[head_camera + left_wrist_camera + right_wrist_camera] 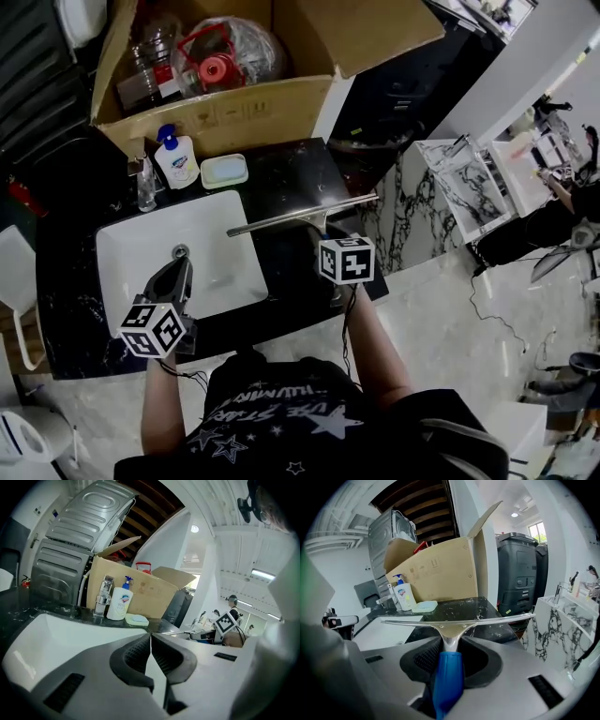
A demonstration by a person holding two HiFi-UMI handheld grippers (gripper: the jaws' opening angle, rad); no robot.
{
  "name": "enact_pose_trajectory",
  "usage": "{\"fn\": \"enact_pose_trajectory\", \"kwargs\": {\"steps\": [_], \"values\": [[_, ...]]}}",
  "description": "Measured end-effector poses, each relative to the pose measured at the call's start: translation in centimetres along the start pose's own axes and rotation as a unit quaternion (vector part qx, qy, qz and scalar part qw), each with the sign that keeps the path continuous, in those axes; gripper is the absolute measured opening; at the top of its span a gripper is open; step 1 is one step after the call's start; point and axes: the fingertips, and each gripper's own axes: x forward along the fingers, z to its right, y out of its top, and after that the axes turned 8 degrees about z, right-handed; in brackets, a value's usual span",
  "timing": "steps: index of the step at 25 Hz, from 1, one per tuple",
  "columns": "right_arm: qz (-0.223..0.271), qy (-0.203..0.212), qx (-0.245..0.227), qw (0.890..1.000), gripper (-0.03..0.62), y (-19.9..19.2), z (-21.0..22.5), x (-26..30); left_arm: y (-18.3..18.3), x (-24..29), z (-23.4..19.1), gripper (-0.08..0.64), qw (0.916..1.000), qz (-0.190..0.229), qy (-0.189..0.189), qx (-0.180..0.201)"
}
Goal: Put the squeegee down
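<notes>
The squeegee [450, 625] has a blue handle and a long metal blade [300, 216]. My right gripper [449, 654] is shut on its handle and holds the blade level above the black marble counter [300, 169], right of the white sink [211, 267]. In the head view my right gripper [336, 246] hovers over the counter's right part. My left gripper [173, 281] is over the sink's front, and in the left gripper view its jaws [151, 651] are shut with nothing between them.
A soap pump bottle [175, 161], a chrome tap [145, 183] and a pale soap dish [224, 170] stand behind the sink. An open cardboard box [225, 103] with several items fills the back of the counter. A marbled unit [469, 187] is to the right.
</notes>
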Motion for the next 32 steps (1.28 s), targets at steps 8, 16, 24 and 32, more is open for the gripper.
{"fn": "enact_pose_trajectory", "kwargs": {"steps": [8,16,24,32], "values": [[-0.017,-0.02,-0.005,1.0,0.138,0.5,-0.2,3.4,0.4,2.9,-3.0,0.021,0.9997,-0.014,-0.018,-0.007],[-0.038,-0.03,-0.011,0.999,0.138,-0.2,0.3,5.2,-0.1,4.0,-4.1,0.021,0.9993,-0.026,-0.022,-0.017],[-0.053,-0.039,-0.018,0.998,0.138,-0.8,0.8,6.0,-0.7,4.2,-4.1,0.021,0.9989,-0.033,-0.026,-0.019],[-0.063,-0.044,-0.018,0.997,0.138,-1.0,1.1,6.2,-0.7,4.2,-3.8,0.021,0.999,-0.034,-0.026,-0.015]]}}
